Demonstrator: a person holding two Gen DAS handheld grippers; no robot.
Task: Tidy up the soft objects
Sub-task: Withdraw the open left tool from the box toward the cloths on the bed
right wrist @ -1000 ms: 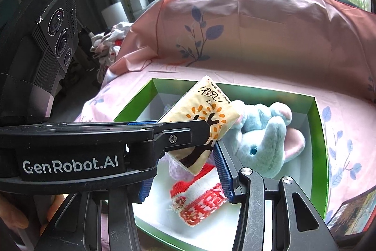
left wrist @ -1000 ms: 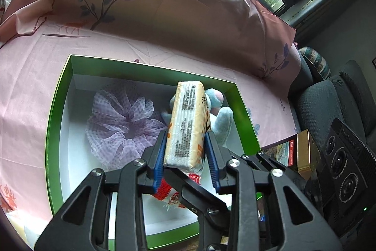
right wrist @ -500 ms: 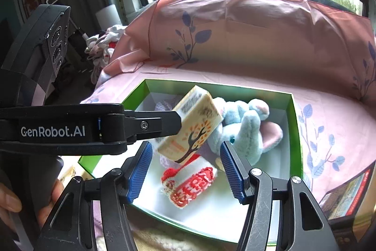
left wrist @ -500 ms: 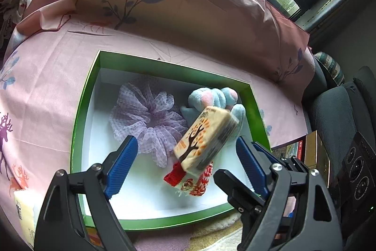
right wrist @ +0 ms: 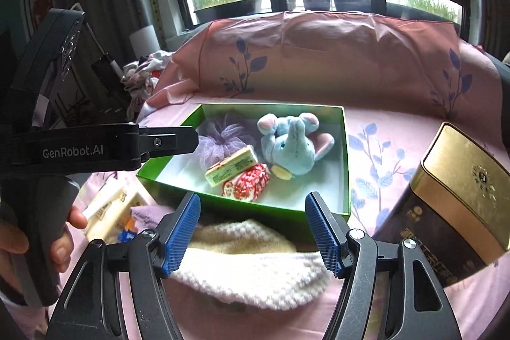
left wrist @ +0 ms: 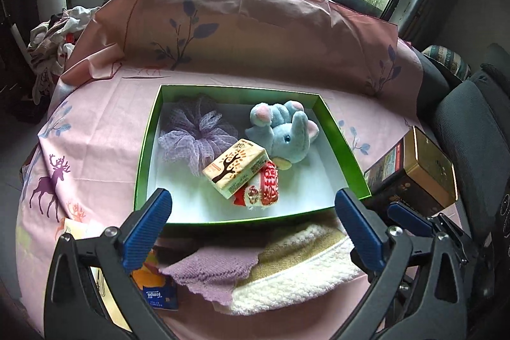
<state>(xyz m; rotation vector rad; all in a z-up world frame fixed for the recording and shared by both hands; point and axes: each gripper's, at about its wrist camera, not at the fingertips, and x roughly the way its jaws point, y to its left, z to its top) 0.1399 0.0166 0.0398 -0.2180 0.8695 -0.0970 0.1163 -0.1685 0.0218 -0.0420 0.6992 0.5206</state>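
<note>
A green box [left wrist: 143, 148] sits on the pink sheet. It holds a purple mesh scrunchie [left wrist: 194, 133], a blue plush elephant [left wrist: 283, 133] and a red-and-white knit piece [left wrist: 269, 187]. A tissue pack [left wrist: 236, 168] lies tilted on the knit piece. My left gripper [left wrist: 251, 203] hovers before the box's near wall, its jaws opening wide with nothing between them. My right gripper [right wrist: 252, 201] is also short of the box, jaws opening and empty. Under both lie a cream fluffy cloth [right wrist: 248, 257] and a purple knitted cloth [left wrist: 210, 273].
A dark tin with a gold lid [right wrist: 462, 196] stands right of the box. More tissue packs [right wrist: 111, 212] lie at the near left, beside a hand [right wrist: 60, 244] on the left gripper's handle. Crumpled clothes [left wrist: 54, 37] are far left, a dark chair [left wrist: 468, 123] right.
The left gripper let go of the tissue pack, which dropped onto the knit piece in the box. Both grippers spread their jaws and drew back from the box.
</note>
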